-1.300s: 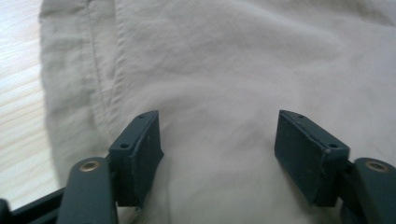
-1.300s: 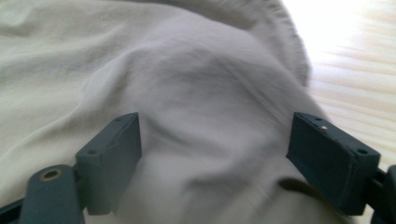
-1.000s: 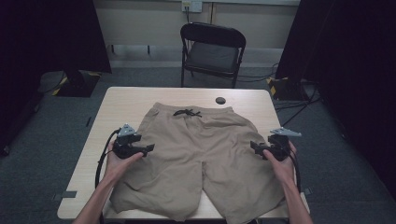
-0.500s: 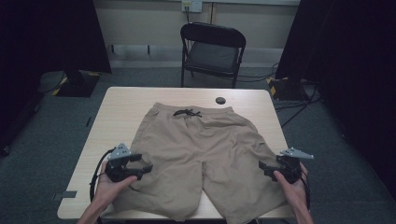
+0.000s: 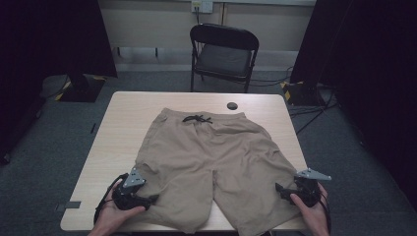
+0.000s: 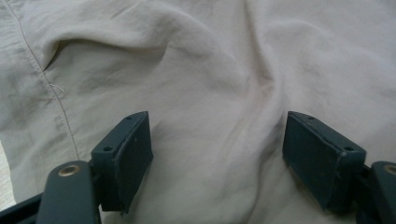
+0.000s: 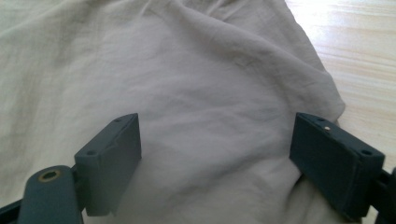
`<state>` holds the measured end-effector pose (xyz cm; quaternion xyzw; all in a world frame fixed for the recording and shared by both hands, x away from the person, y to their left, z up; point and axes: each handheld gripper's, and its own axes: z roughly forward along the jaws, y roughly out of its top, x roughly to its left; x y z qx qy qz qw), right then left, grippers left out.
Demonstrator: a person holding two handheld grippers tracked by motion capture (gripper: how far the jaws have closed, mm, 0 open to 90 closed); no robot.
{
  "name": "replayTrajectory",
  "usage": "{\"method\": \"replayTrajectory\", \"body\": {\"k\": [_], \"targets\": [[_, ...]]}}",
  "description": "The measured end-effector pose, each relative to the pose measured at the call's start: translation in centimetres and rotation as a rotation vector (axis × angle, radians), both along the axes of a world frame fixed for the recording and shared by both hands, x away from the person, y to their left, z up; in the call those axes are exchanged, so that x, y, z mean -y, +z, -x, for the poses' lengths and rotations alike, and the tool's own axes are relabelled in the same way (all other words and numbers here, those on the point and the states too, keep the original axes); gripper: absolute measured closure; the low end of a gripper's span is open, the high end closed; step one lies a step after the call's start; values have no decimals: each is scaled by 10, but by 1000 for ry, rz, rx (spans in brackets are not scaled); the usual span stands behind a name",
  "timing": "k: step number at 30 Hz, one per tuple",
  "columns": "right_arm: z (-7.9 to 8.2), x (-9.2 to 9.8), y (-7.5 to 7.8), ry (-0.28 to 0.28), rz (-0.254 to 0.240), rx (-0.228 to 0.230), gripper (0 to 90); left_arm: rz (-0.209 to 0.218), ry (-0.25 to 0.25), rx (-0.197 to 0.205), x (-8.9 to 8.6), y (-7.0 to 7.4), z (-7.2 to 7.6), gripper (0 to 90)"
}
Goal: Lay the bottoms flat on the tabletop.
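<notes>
Lying flat on the wooden surface (image 5: 123,118), waistband toward the folding chair (image 5: 223,54), the khaki shorts (image 5: 211,162) look ready for folding; the step in hand seems to be reaching for the leg hems. Next, each set of jaws must drop onto a hem edge and pinch it. The left gripper (image 5: 147,199) and right gripper (image 5: 281,189) stand wide open over cloth, gripping nothing. Since a second ago, both hands have slid from mid-shorts toward the near edge; the left jaws have just been opening.
</notes>
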<state>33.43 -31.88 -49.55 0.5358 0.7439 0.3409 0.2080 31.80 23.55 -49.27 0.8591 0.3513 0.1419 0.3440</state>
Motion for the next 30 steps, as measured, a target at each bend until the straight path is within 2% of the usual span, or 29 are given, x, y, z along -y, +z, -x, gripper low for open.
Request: {"method": "replayTrajectory", "body": {"k": [4,9,10,11,12,13,14,15,17,20,22,23,24,26,30], "targets": [[8,-4,-2,2,56,15,154,20,6,13,-5,-2,8,234],[19,-2,-3,5,54,27,154,28,14,6,-7,-2,11,230],[19,-2,-3,4,54,24,154,19,13,-2,-9,-1,9,231],[19,-3,-2,-1,54,18,154,44,21,-18,-10,0,8,235],[19,-3,-2,-4,49,15,154,51,22,-15,-12,2,7,245],[18,-3,-1,-1,40,9,162,74,48,4,-16,6,5,251],[19,-2,2,1,0,7,183,97,68,17,-21,9,3,257],[19,0,3,-3,-17,23,182,121,92,20,-26,13,0,259],[19,4,7,-31,-20,45,182,138,142,38,-39,17,-4,258],[18,13,10,-73,-41,69,178,152,213,36,-56,17,-8,256],[19,19,9,-97,-54,68,177,149,249,31,-67,13,-8,257],[19,22,8,-116,-50,69,177,149,249,31,-67,13,-8,257],[19,27,7,-135,-60,70,176,154,284,25,-74,10,-6,257],[20,33,8,-159,-73,76,175,151,298,28,-78,9,-5,257],[23,40,7,-194,-91,80,173,176,329,25,-85,8,-3,260]]}}
